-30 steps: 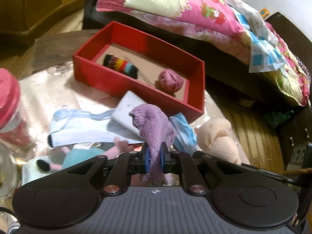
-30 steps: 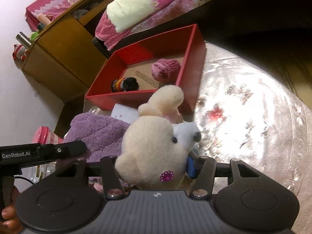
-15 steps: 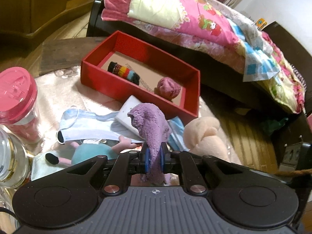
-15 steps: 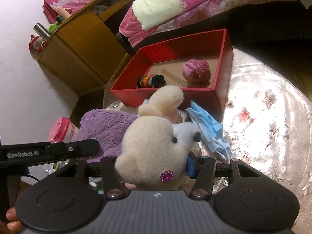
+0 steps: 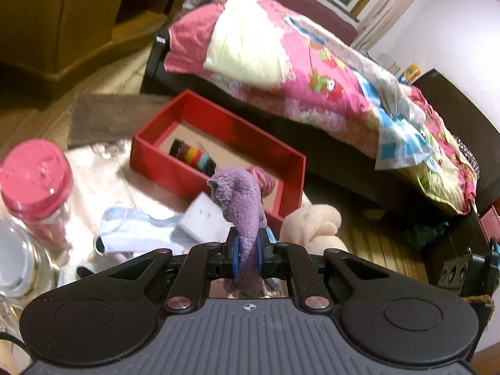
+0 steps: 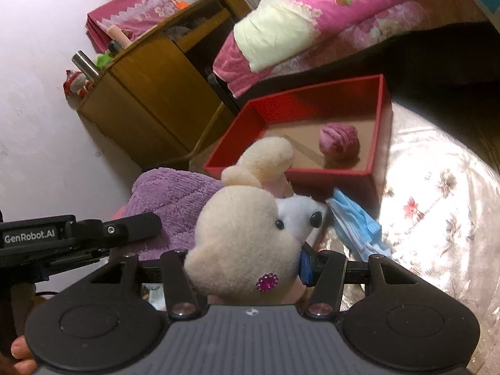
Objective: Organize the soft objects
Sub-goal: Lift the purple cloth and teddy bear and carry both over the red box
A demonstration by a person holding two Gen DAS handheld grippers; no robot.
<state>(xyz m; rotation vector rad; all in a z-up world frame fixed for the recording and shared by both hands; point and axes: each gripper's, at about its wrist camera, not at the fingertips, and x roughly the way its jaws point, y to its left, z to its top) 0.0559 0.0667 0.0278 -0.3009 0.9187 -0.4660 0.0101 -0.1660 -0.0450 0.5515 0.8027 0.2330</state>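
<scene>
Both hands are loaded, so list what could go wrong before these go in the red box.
1. The left gripper pinches only a narrow fold of the purple cloth; its loose bulk may catch the near wall of the red box.
2. The right gripper squeezes the cream plush toy low, so it may tip out.
3. The blue face mask beside the box could be dragged.

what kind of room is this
Most likely a bedroom in a home: a bed with a pink patterned quilt fills the background, a wooden cabinet stands by the wall, and soft toys lie around a red box.
</scene>
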